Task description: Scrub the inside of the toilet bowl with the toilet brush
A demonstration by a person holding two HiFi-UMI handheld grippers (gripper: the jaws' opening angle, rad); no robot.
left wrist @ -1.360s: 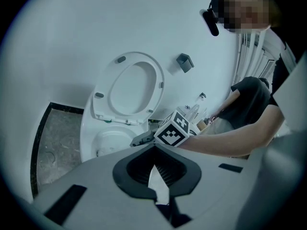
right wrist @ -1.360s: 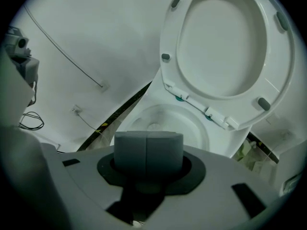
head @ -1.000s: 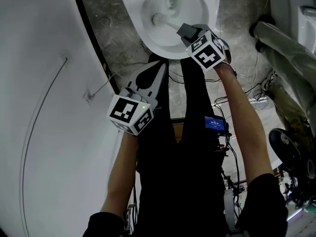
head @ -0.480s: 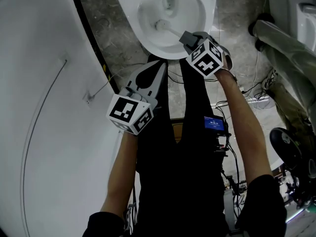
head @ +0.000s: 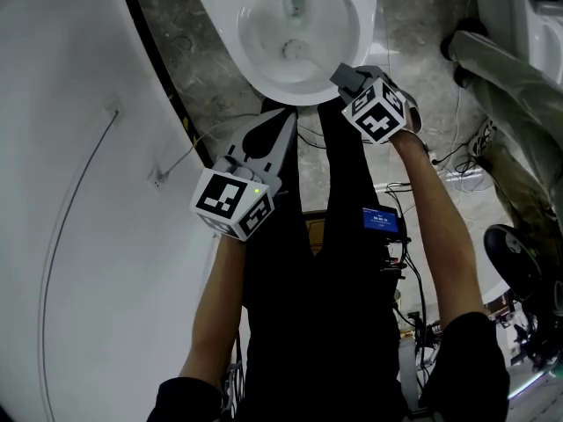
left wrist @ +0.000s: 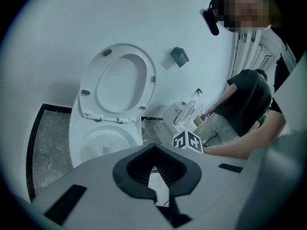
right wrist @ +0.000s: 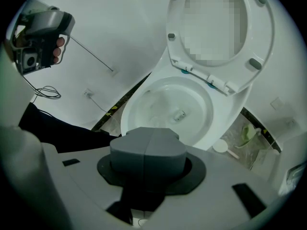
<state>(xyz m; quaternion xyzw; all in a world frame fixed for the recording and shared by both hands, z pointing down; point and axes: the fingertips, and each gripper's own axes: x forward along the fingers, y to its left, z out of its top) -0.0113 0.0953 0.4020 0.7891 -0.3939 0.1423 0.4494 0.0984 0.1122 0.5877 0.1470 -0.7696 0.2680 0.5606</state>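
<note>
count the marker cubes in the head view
2: one cube on the left tool, lower left; the other on the right tool, which holds the toilet brush by the bowl. None seem hidden.

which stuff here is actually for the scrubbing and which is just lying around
for the job: toilet bowl, toilet brush, right tool holding it

lying about: left tool (shut, idle), small white round thing, green scrap near it
</note>
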